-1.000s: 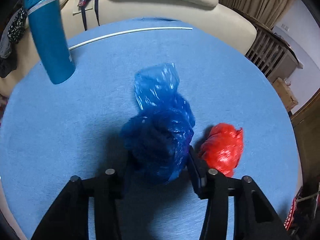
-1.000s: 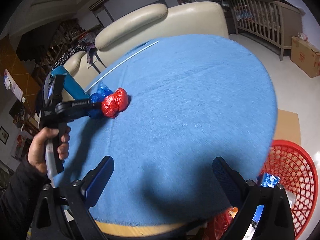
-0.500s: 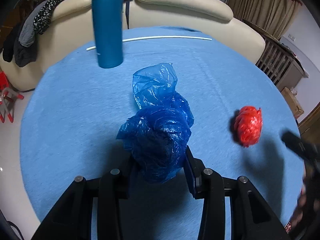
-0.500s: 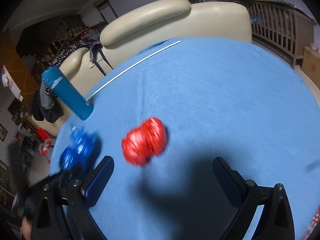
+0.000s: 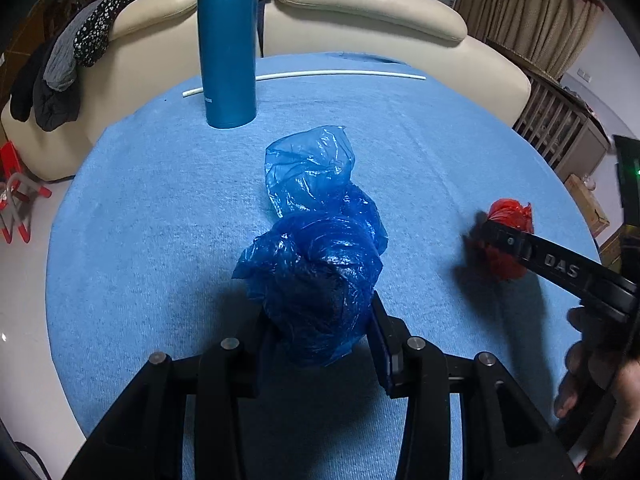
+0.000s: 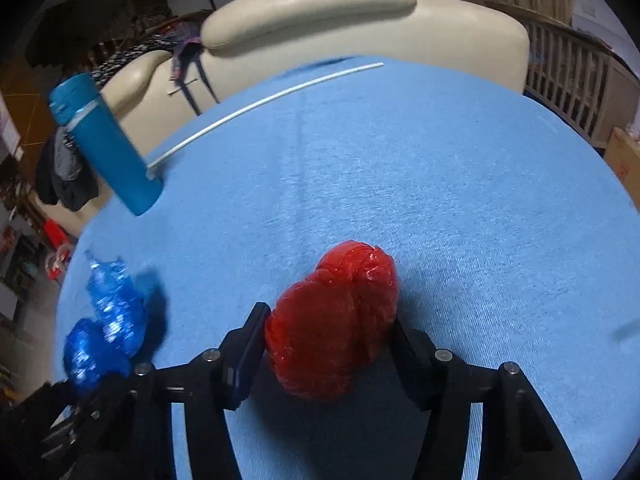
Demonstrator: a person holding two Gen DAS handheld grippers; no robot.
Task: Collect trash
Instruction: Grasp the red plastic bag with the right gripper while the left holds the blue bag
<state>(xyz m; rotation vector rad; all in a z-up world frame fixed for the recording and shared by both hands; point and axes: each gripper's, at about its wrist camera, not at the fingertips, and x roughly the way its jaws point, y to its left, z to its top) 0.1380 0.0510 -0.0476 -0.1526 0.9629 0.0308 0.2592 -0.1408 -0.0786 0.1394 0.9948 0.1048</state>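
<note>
Left wrist view: my left claw (image 5: 320,332) is clamped on the crumpled blue plastic bag (image 5: 316,248), its fingers pressed into the darker bunched lower part while the paler loose end reaches away toward the teal bottle (image 5: 228,48). The bottle stands upright on the blue-covered worktop (image 5: 140,200), and a thin white rod (image 5: 340,74) lies just behind it, near the far edge. A cream sofa (image 5: 368,4) curves beyond that edge, with dark clothes (image 5: 60,76) draped over its back, left of the bottle.

To the right of the blue bag, well apart from it, sits the red plastic bag (image 5: 510,240) — my right claw (image 5: 496,236) reaches across it there, partly hiding it.

In the right wrist view, that right claw (image 6: 328,340) has narrowed around the red plastic bag (image 6: 332,324), a finger against each side of the wad, which rests on the worktop (image 6: 440,180). The blue plastic bag (image 6: 108,320) shows blurred at the left, nearer than the teal bottle (image 6: 108,144) — which leans only from lens distortion, I think.
</note>
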